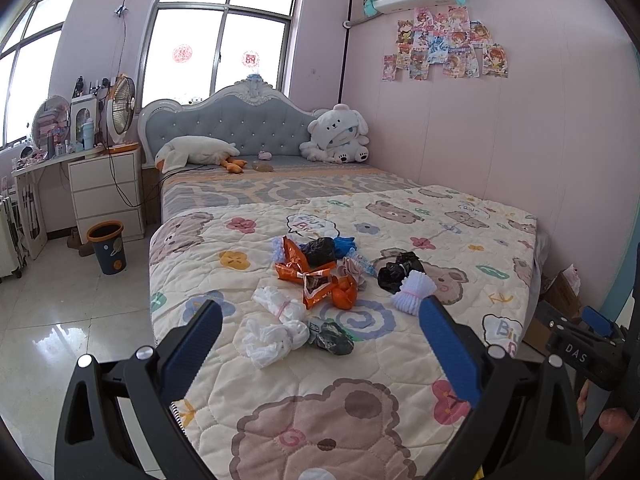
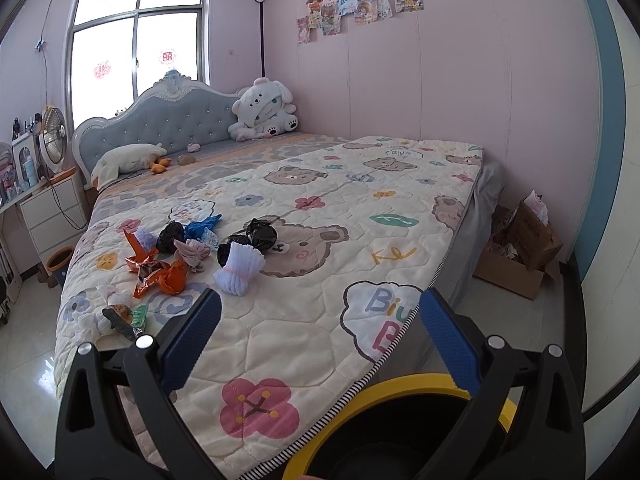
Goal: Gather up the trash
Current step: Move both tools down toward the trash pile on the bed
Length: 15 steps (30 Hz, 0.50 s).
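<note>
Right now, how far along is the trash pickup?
Nothing looks collected. The trash pile lies on the quilt. Left gripper and right gripper both have jaws open, empty. A yellow-rimmed bin waits below the right gripper. All pieces remain.

Crumpled trash — orange wrappers, black and white bags — lies scattered mid-quilt.

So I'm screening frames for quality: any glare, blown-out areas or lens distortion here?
Left wrist view: window blown out white, glare on the floor tiles, fisheye bends the walls, corners vignetted. Right wrist view: window overexposed too, same bending; trash pile stays sharp.
</note>
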Each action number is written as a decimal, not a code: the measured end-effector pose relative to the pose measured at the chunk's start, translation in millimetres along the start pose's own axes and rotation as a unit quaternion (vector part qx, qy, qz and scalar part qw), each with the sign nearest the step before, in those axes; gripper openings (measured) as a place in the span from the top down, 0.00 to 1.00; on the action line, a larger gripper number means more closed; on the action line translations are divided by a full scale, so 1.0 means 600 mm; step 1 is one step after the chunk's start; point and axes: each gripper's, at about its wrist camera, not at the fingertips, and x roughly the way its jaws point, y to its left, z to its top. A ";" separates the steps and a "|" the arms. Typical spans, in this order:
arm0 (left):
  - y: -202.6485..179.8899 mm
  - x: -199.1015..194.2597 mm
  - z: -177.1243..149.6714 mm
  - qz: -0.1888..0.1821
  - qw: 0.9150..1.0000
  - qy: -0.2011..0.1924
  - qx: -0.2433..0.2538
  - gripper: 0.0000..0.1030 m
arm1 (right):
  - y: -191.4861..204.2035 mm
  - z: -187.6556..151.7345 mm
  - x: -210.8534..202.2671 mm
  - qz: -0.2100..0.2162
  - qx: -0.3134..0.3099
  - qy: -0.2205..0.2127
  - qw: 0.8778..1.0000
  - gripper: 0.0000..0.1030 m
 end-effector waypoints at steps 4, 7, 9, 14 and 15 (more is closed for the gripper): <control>0.029 0.027 -0.007 -0.003 1.000 0.014 -0.006 0.08 | 0.011 0.007 0.028 0.012 -0.003 0.012 1.000 0.08; 0.051 0.049 -0.010 0.001 1.000 0.025 -0.011 0.08 | 0.020 0.015 0.051 0.021 0.003 0.018 1.000 0.08; 0.064 0.064 -0.013 0.000 0.999 0.034 -0.014 0.08 | 0.025 0.022 0.068 0.034 0.006 0.024 0.999 0.08; 0.095 0.103 -0.024 0.002 0.998 0.057 -0.018 0.08 | 0.044 0.033 0.119 0.051 0.010 0.042 0.998 0.08; 0.102 0.112 -0.027 0.004 0.998 0.063 -0.019 0.08 | 0.048 0.035 0.130 0.054 0.010 0.046 0.997 0.08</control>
